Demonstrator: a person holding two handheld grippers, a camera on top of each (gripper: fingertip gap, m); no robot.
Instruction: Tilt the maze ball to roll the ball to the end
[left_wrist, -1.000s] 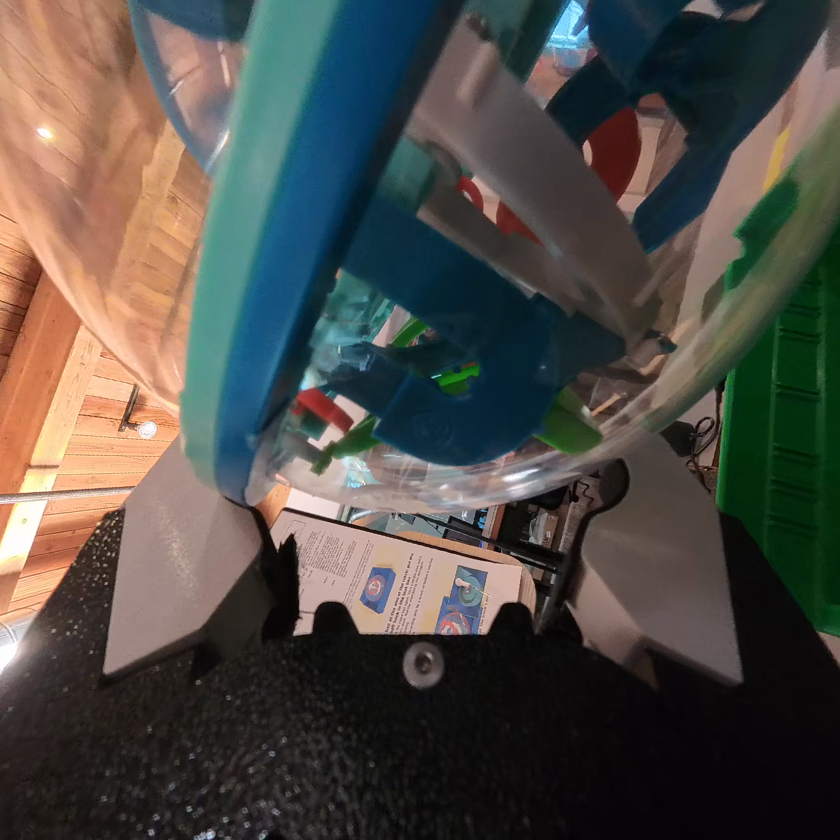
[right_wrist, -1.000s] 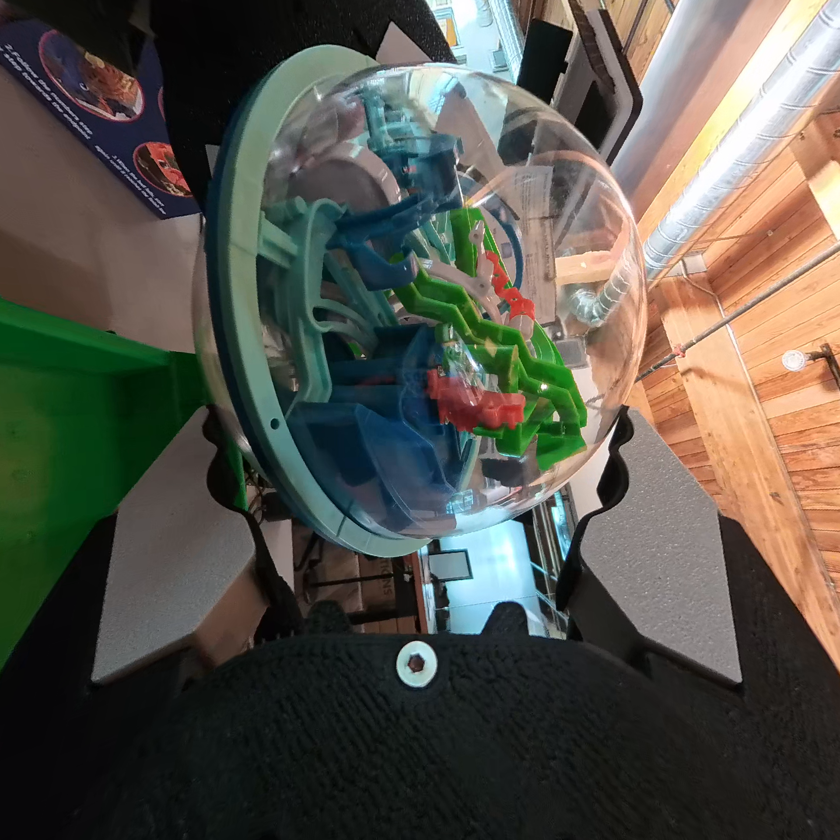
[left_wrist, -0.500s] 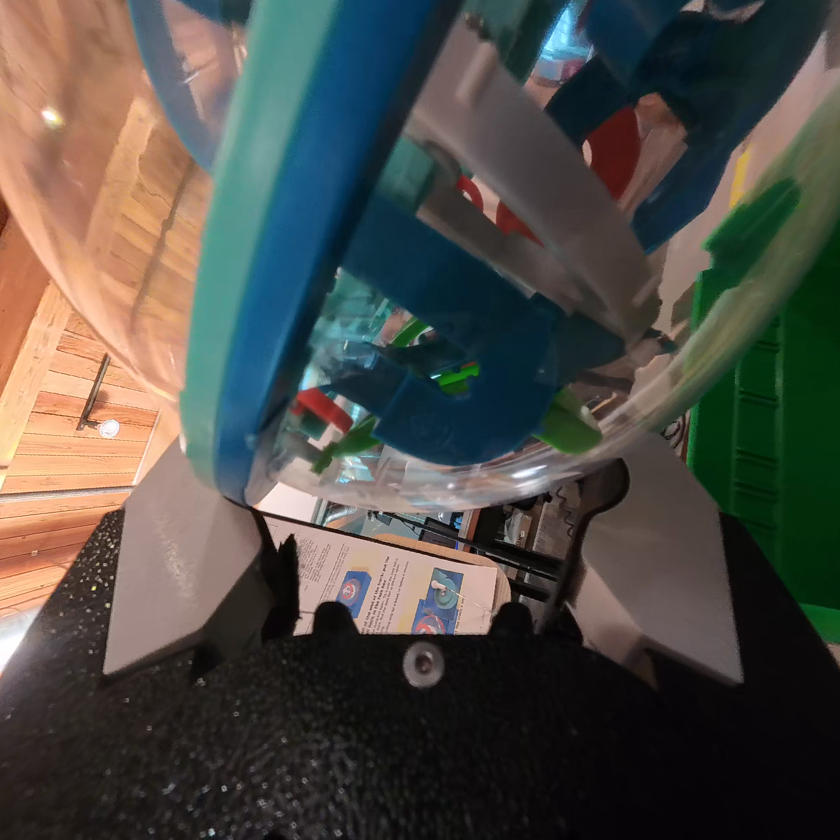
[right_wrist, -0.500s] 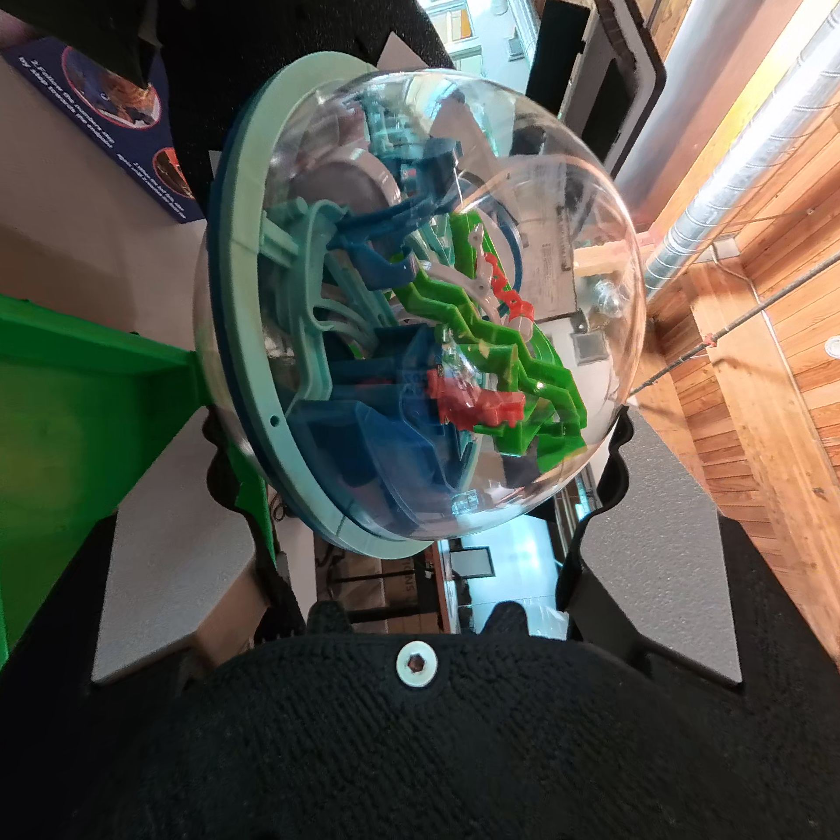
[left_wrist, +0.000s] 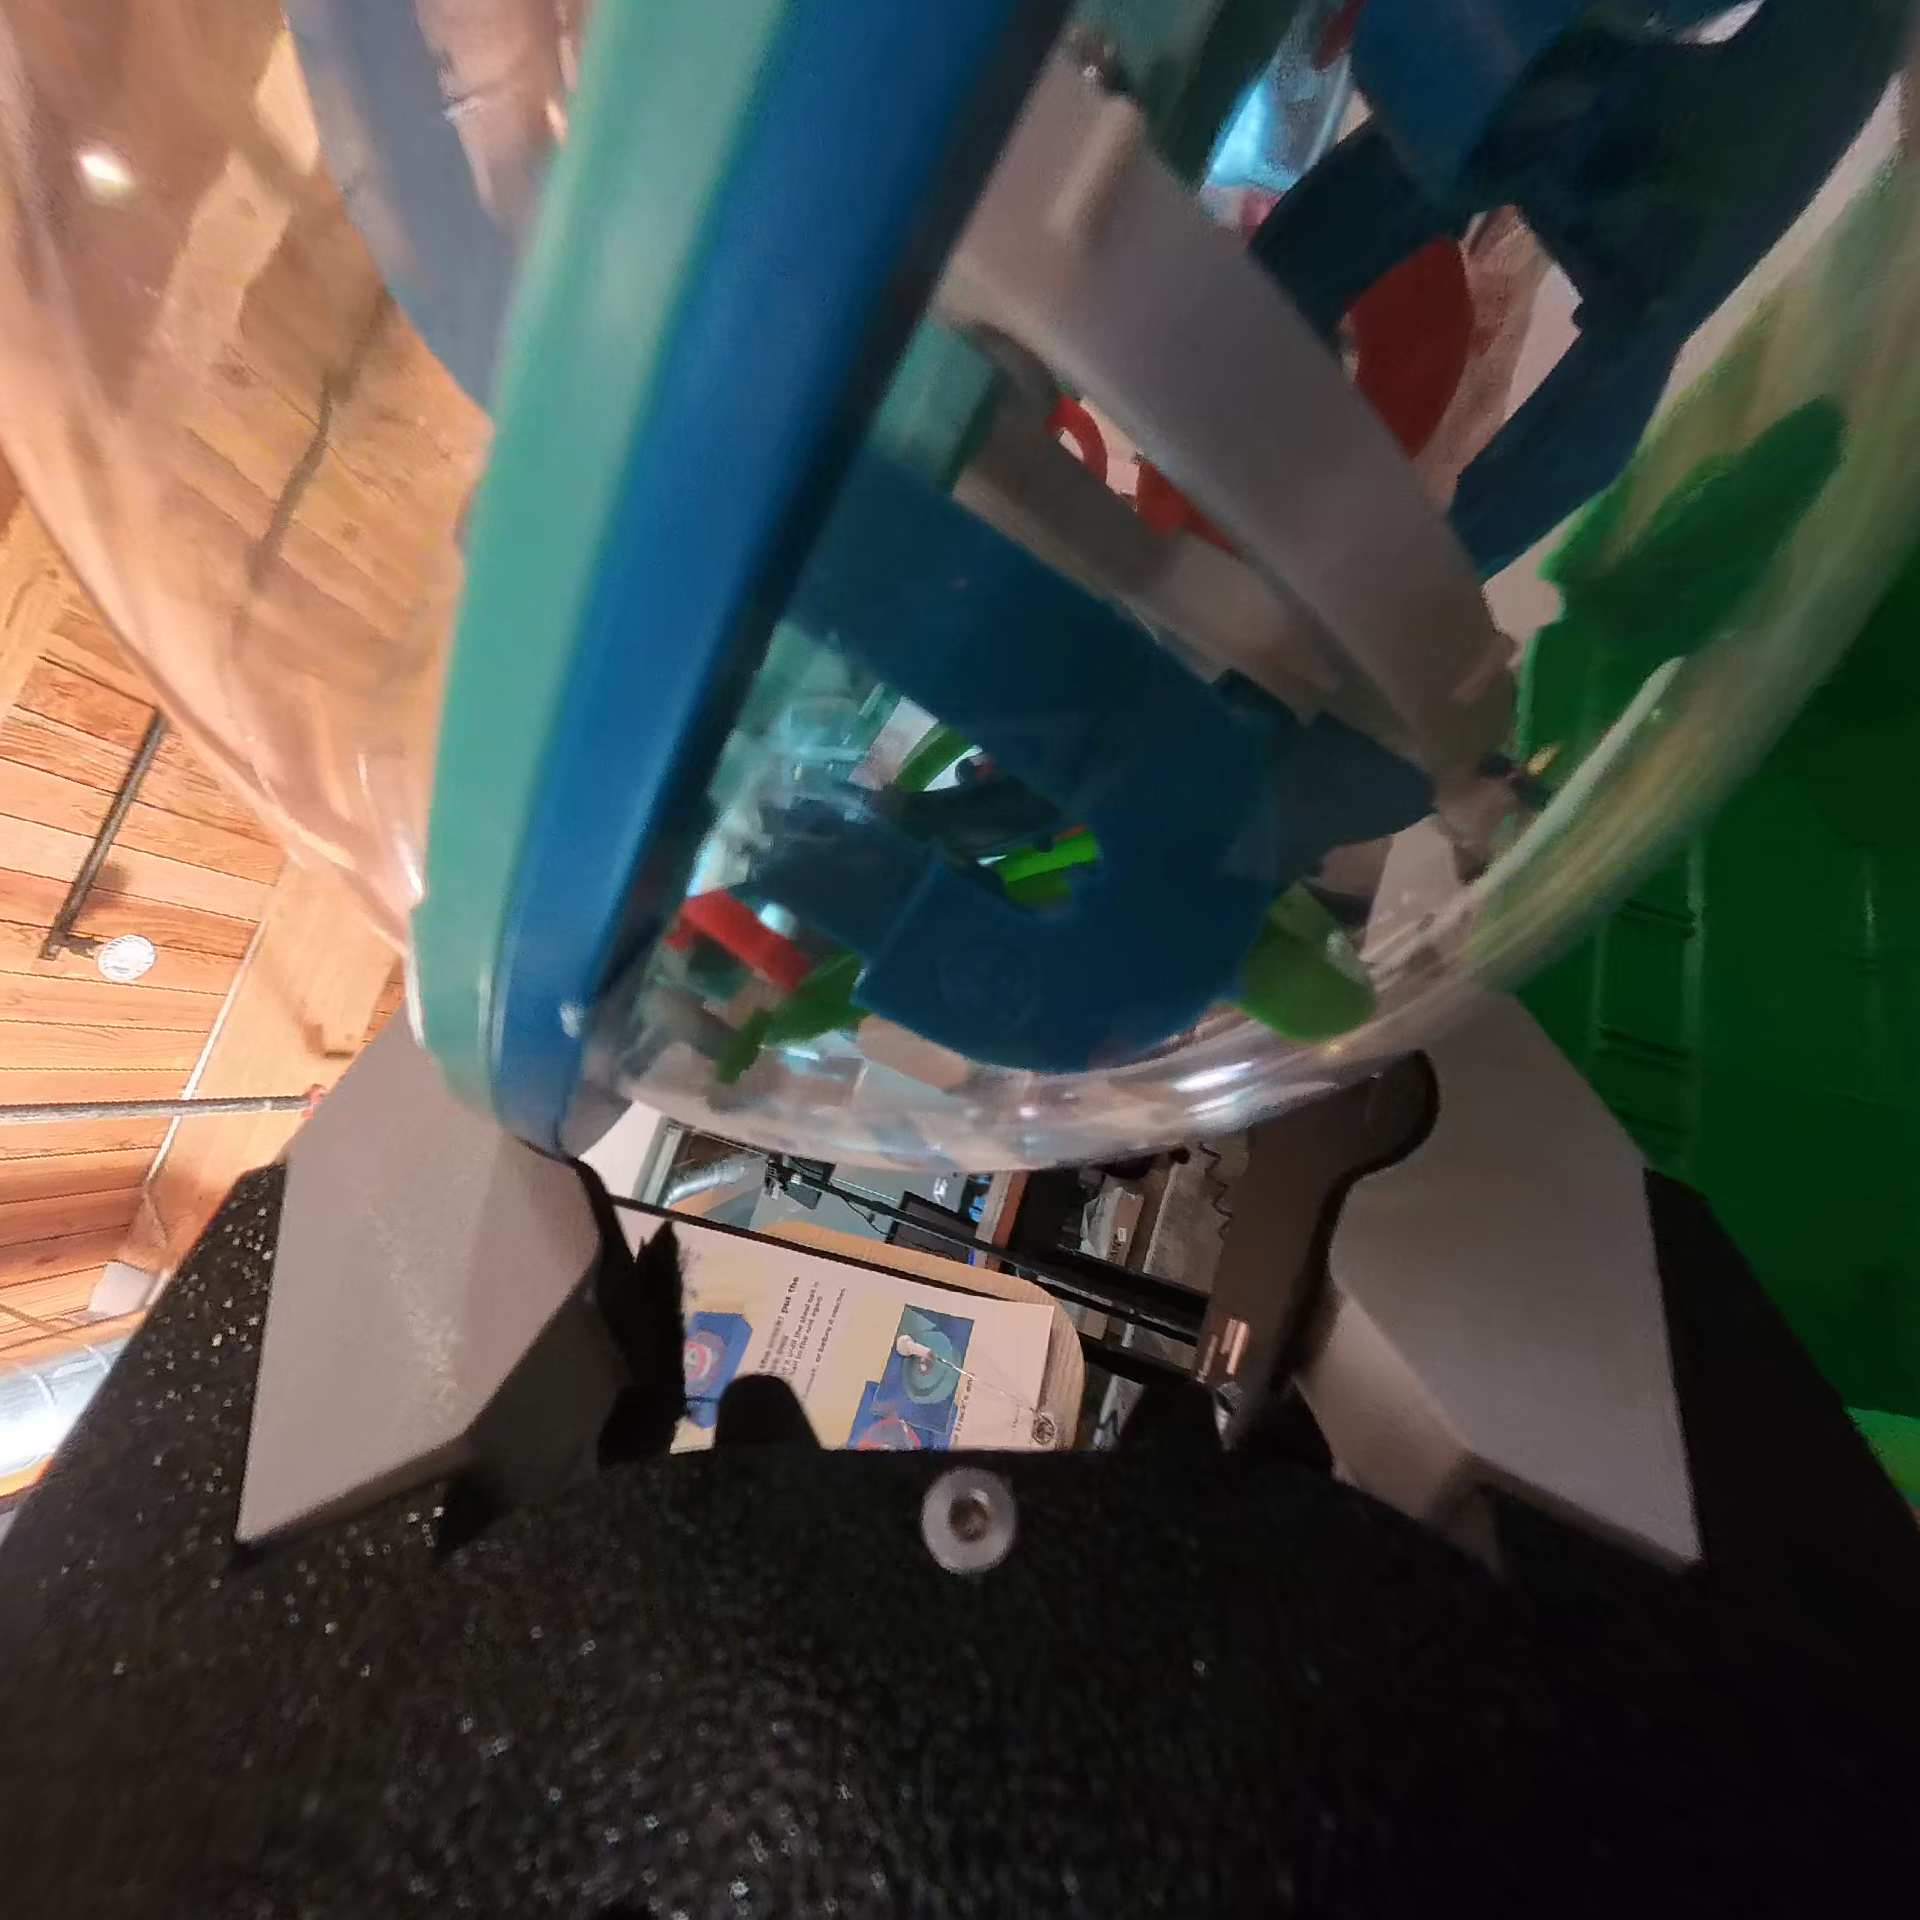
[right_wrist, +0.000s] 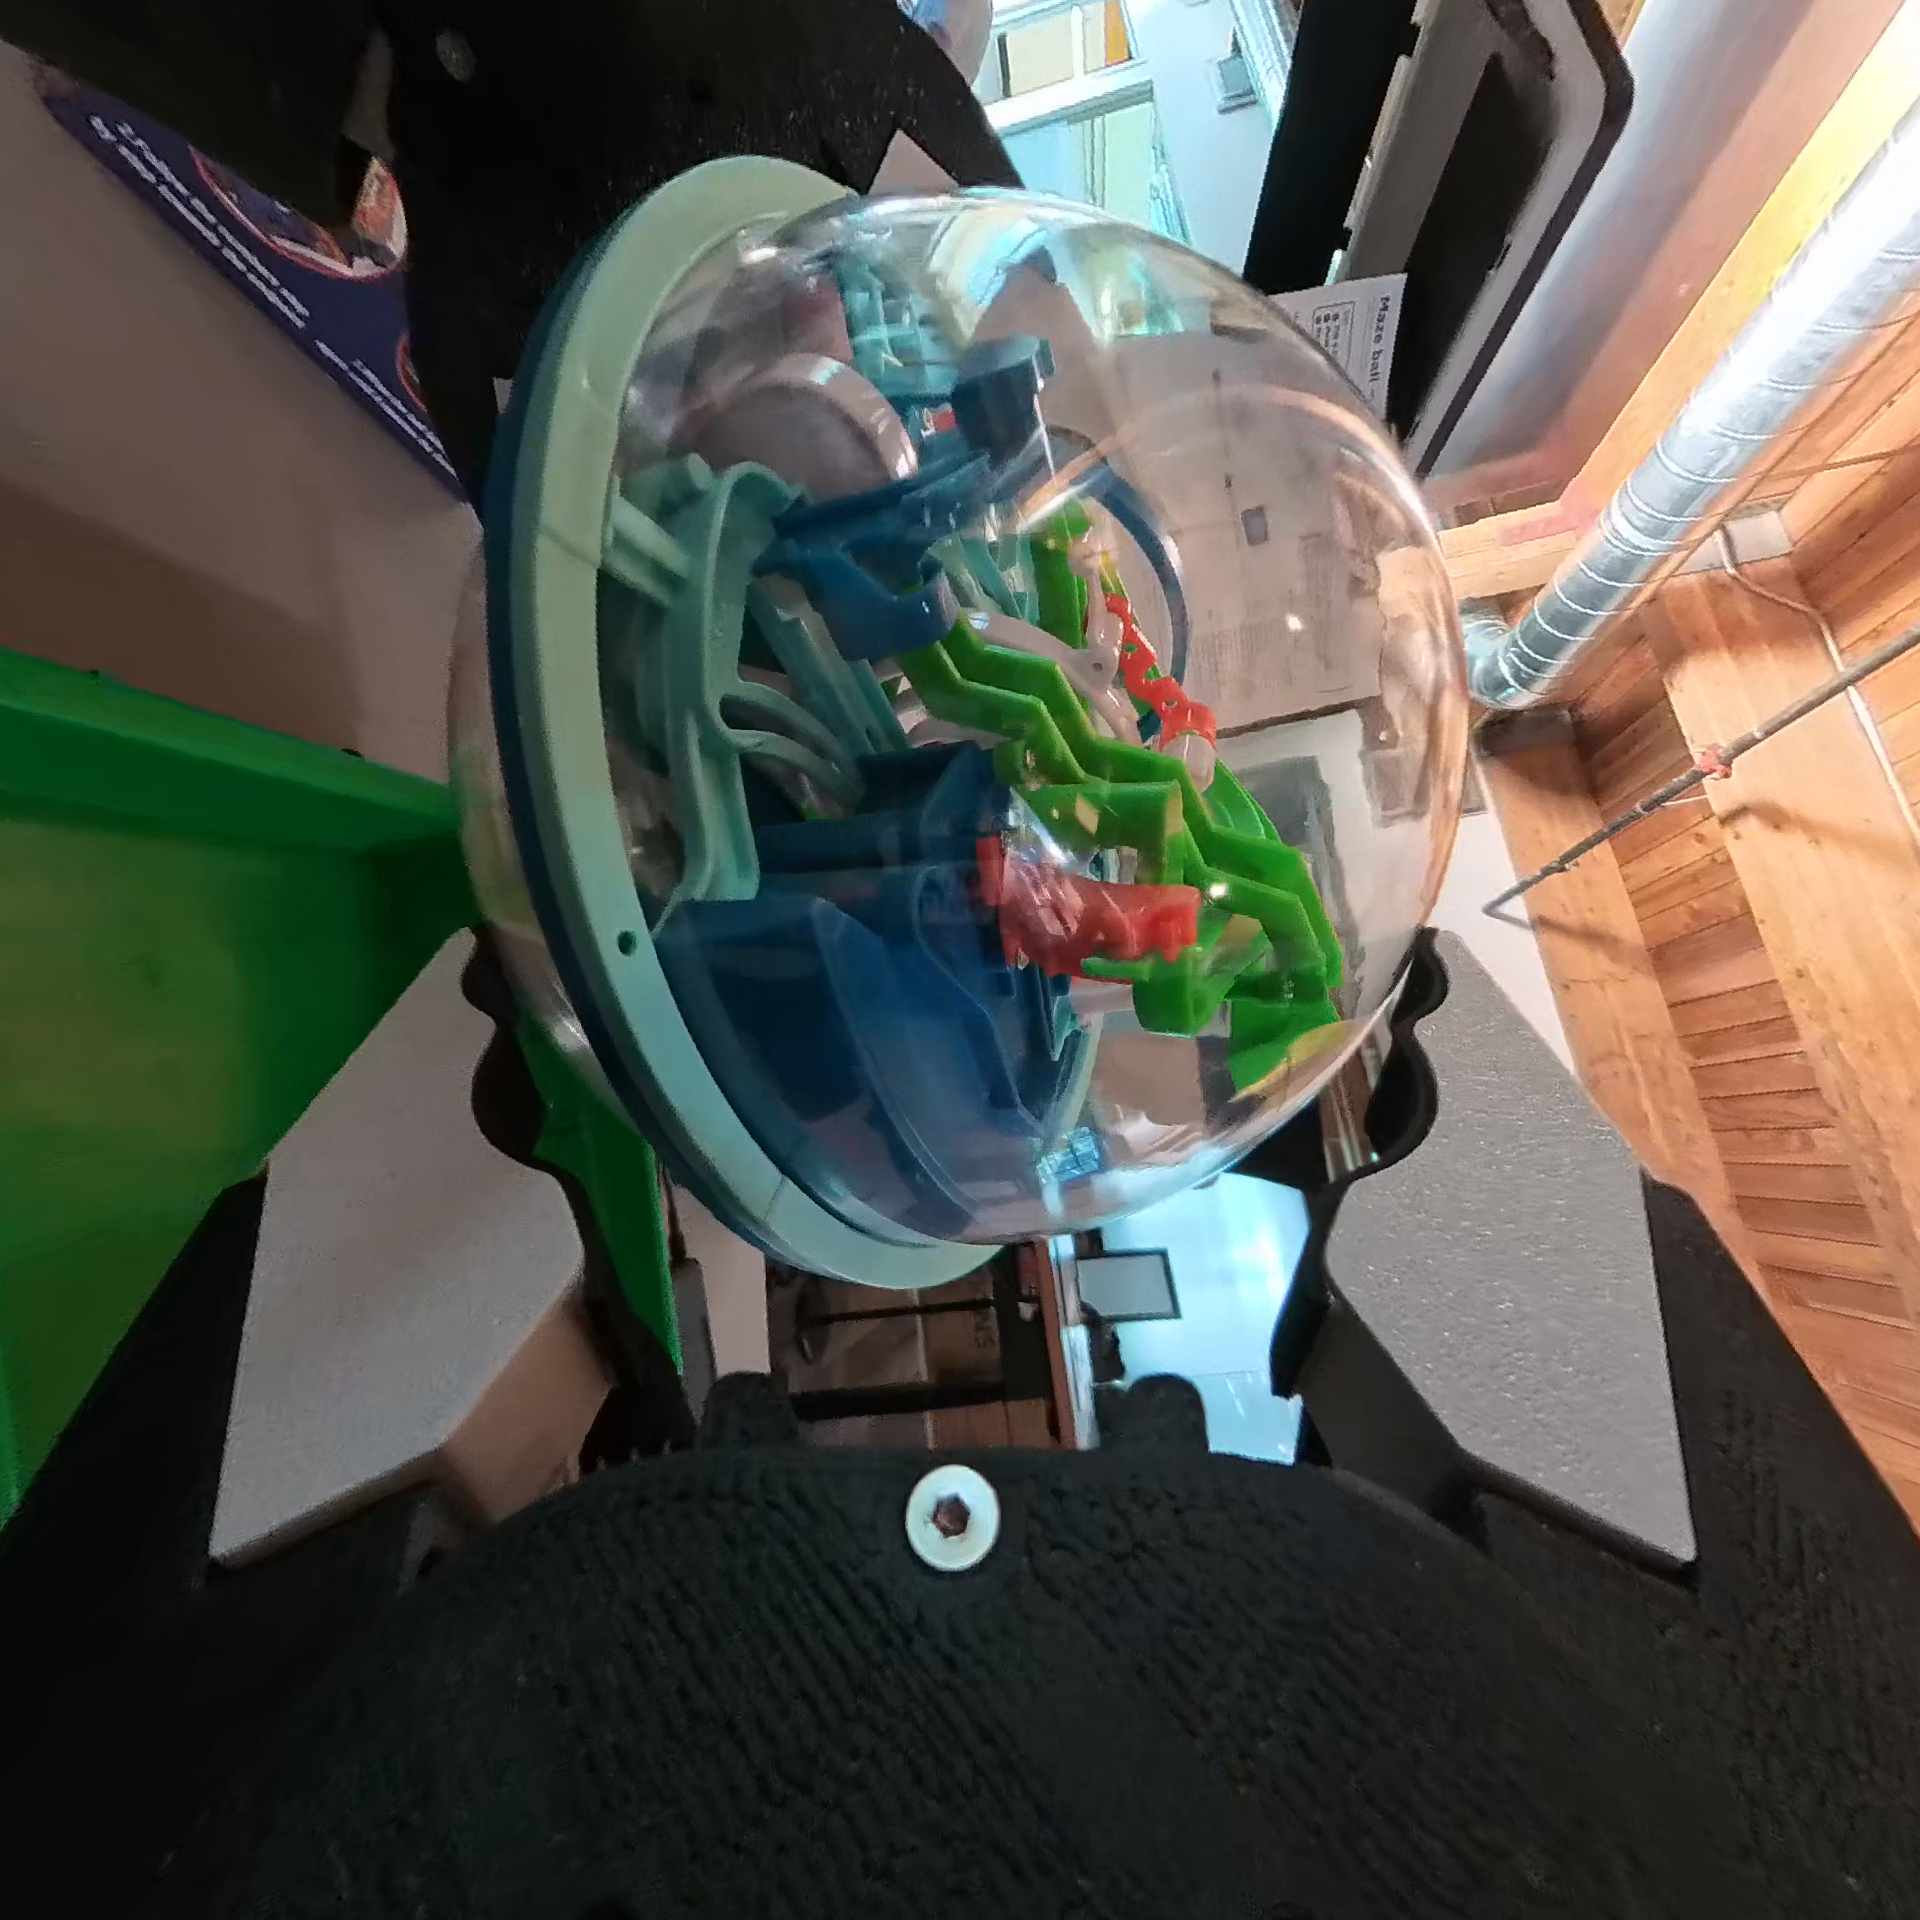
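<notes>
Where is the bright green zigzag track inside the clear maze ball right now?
In the right wrist view, the green zigzag track sits in the right half of the clear maze ball, beside the red piece, right of the pale teal rim.

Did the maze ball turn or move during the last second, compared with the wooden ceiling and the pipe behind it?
Yes. In the right wrist view the maze ball stays between the right claw fingers, but the silver pipe behind has drifted rightward and upward, so claw and ball swung together.

The right claw (right_wrist: 951, 1039) grips the clear maze ball (right_wrist: 935, 675), both pads pressed against its shell.
</notes>
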